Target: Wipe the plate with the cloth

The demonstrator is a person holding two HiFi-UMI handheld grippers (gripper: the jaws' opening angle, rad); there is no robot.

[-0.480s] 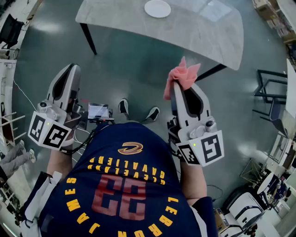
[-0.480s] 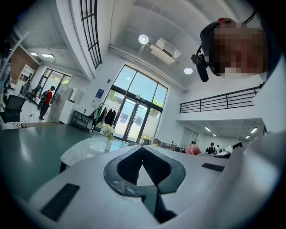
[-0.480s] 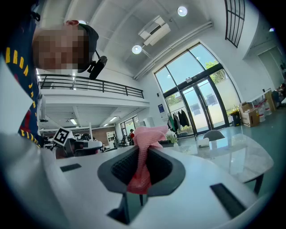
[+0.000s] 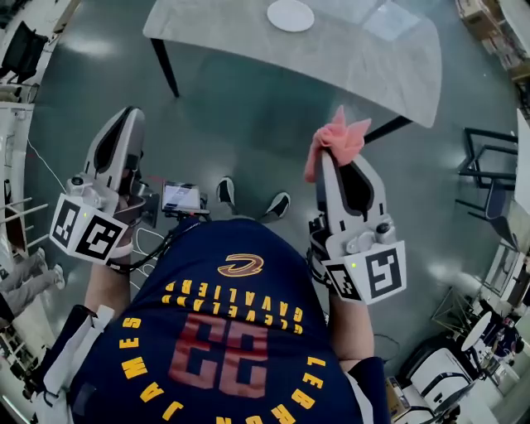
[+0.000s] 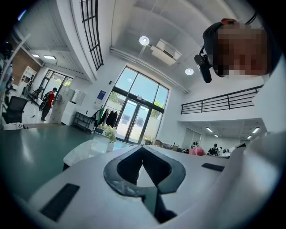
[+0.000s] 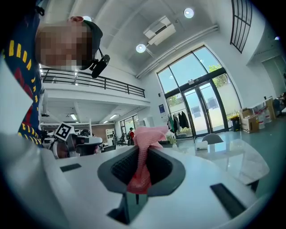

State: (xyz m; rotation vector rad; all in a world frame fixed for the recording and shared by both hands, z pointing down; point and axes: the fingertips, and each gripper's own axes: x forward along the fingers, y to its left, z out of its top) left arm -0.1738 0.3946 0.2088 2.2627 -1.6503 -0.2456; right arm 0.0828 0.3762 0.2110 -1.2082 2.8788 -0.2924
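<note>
A white plate (image 4: 291, 15) lies on the far part of a grey table (image 4: 348, 62) in the head view. My right gripper (image 4: 327, 157) is held level in front of the person's body, short of the table's near edge, shut on a pink cloth (image 4: 337, 142) that bunches up beyond its tips. The right gripper view shows the cloth (image 6: 144, 154) pinched between the shut jaws. My left gripper (image 4: 122, 116) hangs level at the left, well away from the table, jaws shut with nothing between them. In the left gripper view the left gripper (image 5: 142, 157) shows its tips meeting.
The table stands on dark legs (image 4: 165, 67) over a glossy grey-green floor. A small device with a screen (image 4: 180, 198) sits by the person's feet. Dark metal frames (image 4: 484, 170) stand at the right, shelving (image 4: 12, 124) at the left. Glass doors (image 5: 136, 118) lie ahead.
The view has shifted slightly, so both grippers and the table sit a little further right and lower in the head view. The grip on the cloth is unchanged.
</note>
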